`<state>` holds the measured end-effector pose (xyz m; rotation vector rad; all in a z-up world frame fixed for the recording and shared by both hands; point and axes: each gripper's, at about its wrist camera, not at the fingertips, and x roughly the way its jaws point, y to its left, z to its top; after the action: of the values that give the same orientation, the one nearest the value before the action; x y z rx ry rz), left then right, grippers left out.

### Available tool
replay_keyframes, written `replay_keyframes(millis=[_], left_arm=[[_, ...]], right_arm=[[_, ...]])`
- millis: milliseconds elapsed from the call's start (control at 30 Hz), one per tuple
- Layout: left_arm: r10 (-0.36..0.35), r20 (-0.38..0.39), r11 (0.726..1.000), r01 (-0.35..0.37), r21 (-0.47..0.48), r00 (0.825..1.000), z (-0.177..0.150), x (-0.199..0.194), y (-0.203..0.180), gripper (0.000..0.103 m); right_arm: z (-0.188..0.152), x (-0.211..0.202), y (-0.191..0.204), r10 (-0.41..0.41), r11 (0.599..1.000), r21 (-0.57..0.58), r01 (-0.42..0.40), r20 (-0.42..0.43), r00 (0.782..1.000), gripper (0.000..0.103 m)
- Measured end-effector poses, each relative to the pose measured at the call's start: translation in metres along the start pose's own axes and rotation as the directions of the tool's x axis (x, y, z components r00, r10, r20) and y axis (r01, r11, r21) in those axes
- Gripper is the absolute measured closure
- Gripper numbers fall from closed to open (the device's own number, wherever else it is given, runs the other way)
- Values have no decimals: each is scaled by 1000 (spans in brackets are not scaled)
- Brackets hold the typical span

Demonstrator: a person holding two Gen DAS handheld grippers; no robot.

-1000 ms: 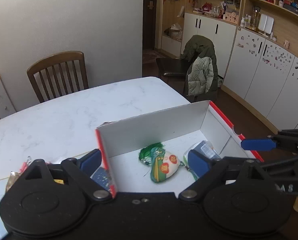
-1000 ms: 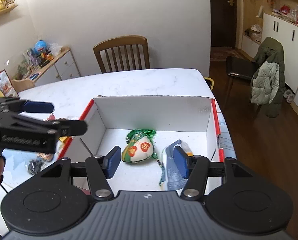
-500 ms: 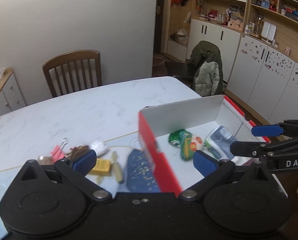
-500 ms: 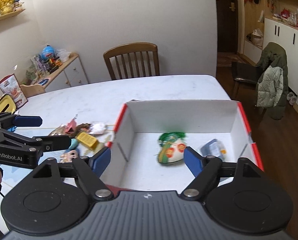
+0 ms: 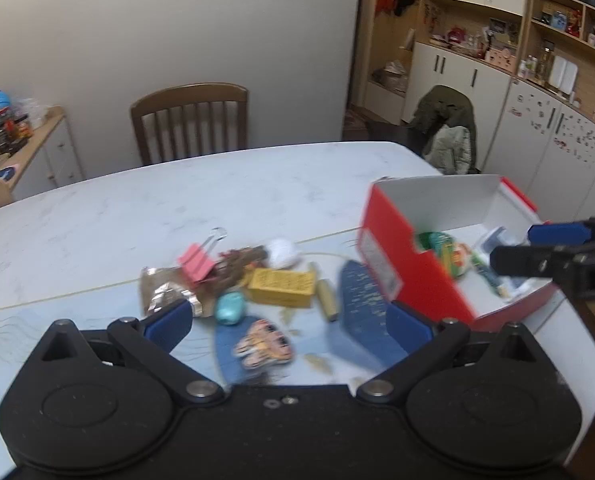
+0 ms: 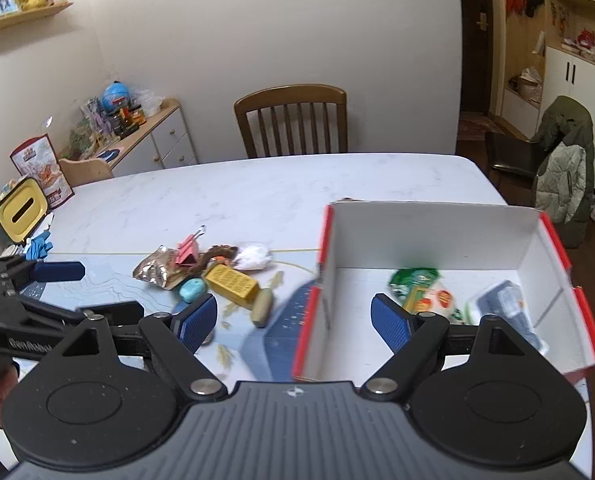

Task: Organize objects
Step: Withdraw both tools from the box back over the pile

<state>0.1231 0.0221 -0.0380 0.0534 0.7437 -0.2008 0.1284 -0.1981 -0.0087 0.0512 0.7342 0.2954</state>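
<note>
A red-and-white open box stands at the table's right end and holds a green and white pouch and a blue-grey packet. Left of it lies a pile: a pink binder clip, a yellow box, a teal egg, a foil wrapper, a white pouch and a cat sticker. My left gripper hangs open over the pile. My right gripper is open above the box's left wall.
A blue patterned mat lies under the pile on the white marble table. A wooden chair stands at the far side. A yellow-lidded container and blue gloves sit at the left edge. A jacket-draped chair is at right.
Both grippers have swung left, away from the box's inside and toward the pile on the mat. Both stay open and hold nothing.
</note>
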Motion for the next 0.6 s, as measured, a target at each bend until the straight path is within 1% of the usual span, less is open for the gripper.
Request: replay_keyframes(millis=[200, 333, 500, 600], left_arm=[[14, 2, 999, -14, -44, 1000, -26, 8, 31, 0], [-30, -66, 996, 24, -89, 997, -40, 23, 44, 0], [-16, -81, 998, 11, -66, 997, -57, 39, 49, 0], [-21, -76, 998, 16, -63, 997, -65, 48, 51, 0]], right_arm=[[3, 25, 32, 2, 1000, -18, -3, -29, 1000, 19], [3, 43, 47, 9, 1000, -23, -11, -62, 998, 19], [0, 69, 65, 19, 998, -52, -24, -102, 995, 19], [-2, 88, 72, 25, 998, -57, -33, -135, 991, 19]])
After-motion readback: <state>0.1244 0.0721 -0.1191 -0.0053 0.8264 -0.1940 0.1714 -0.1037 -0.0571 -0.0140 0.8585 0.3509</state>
